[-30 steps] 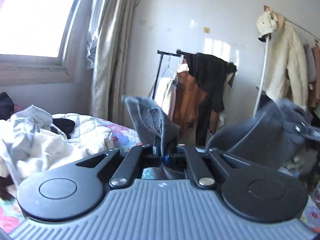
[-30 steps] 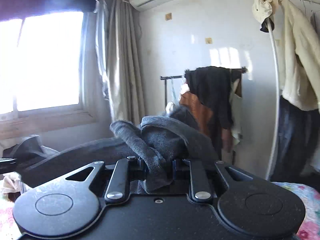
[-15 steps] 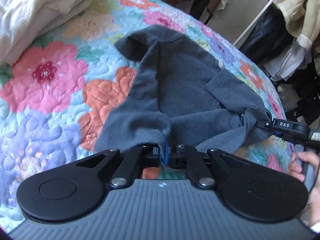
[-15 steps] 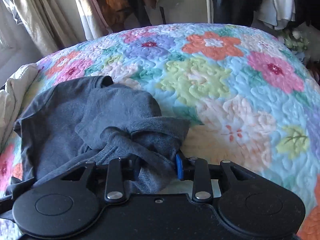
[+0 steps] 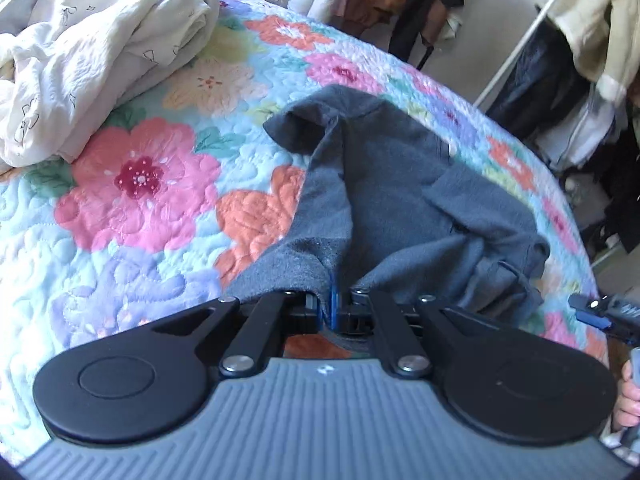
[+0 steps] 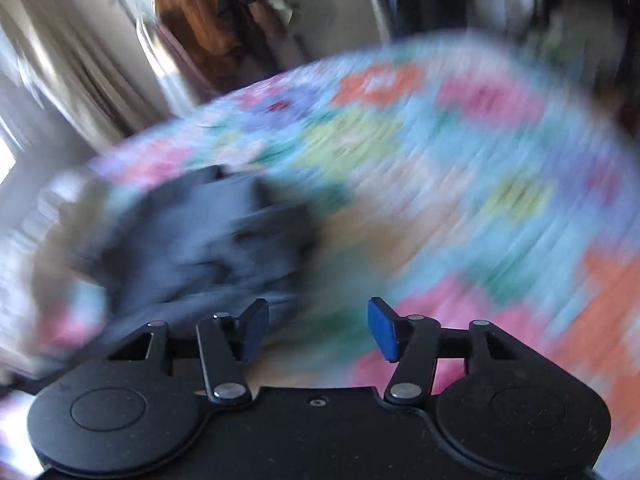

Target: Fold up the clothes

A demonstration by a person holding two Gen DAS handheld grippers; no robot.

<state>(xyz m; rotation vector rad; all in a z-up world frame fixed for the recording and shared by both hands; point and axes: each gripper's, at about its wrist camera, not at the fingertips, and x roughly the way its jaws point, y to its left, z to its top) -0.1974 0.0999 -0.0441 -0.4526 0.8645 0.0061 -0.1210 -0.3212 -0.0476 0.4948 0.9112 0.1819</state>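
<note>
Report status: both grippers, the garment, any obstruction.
Left gripper shut on grey garment. Right gripper open, empty. Garment rumpled on quilt. White laundry pile apart, not obstructing.

Your right wrist view is motion-blurred: grey garment (image 6: pixel 200 240) and floral quilt (image 6: pixel 460 184) smear, folds unreadable. In your left wrist view, the left gripper (image 5: pixel 334 300) hides the garment edge it pinches. Right gripper (image 5: pixel 600 314) and your hand (image 5: pixel 628 396) are cut off at the frame edge.

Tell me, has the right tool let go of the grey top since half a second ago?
Yes. The right tool now stands open, empty and clear of the grey top on the quilt.
</note>
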